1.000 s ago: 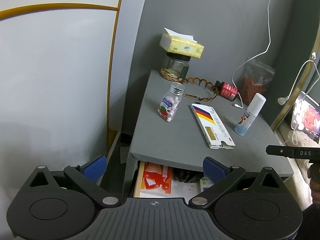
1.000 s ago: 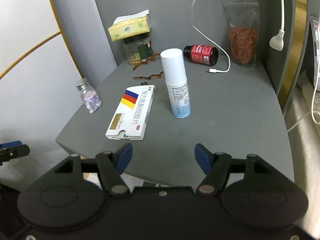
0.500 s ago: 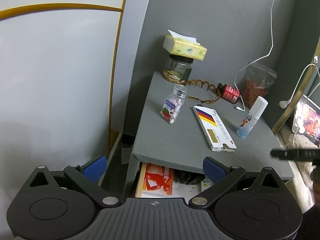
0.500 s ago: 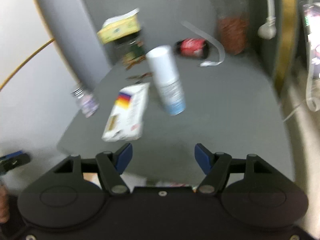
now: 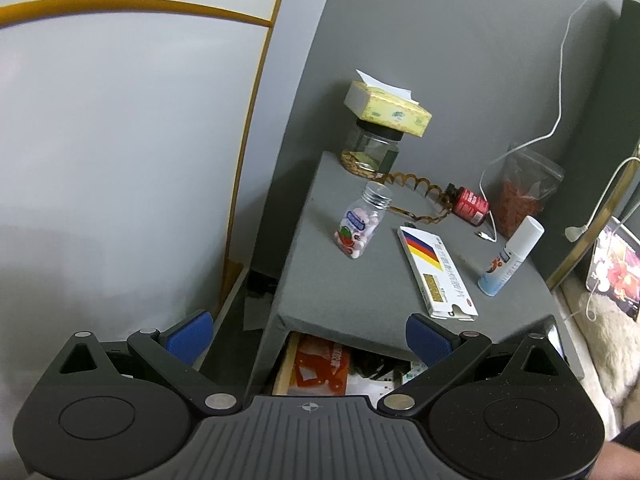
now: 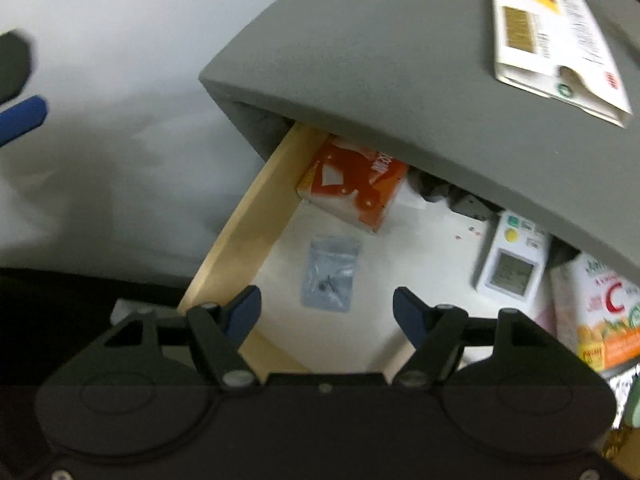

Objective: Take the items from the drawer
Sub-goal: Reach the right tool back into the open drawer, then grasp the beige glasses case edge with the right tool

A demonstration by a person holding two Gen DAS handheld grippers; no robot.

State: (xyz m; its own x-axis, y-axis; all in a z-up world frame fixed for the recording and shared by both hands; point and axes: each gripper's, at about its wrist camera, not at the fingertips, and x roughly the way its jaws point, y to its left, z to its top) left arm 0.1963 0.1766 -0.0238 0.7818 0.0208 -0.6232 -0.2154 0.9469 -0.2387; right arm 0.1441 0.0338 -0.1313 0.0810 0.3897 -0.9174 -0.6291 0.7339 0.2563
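Above the open drawer (image 6: 240, 216), the right gripper (image 6: 327, 312) points steeply down, its blue-padded jaws spread wide and holding nothing. The last two readings of its opening show the jaws have just been opening a little further; nothing lies between the pads, though a small clear bag (image 6: 331, 274) of dark screws sits on the white drawer floor in line with the gap, its long axis running toward the back of the drawer. An orange box (image 6: 352, 184) lies flat at the drawer's back left corner, half under the grey tabletop (image 6: 380, 80), its long side running along the back, slightly askew. To the right, a white meter (image 6: 510, 264) with a grey screen lies face up, screen end toward the drawer front. Just beside it at the right edge is a vitamin box (image 6: 600, 312), marked with a large red C.

Seen from the left wrist, the left gripper (image 5: 306, 334) hovers level with the table's front edge, its jaws likewise spread and empty, touching nothing. On the tabletop a white carton (image 5: 438, 276) with a black, red and yellow stripe lies flat, its long axis running from back to front. A pill bottle (image 5: 360, 222) stands left of it and a white spray can (image 5: 510, 258) to its right, both tilted by the lens.
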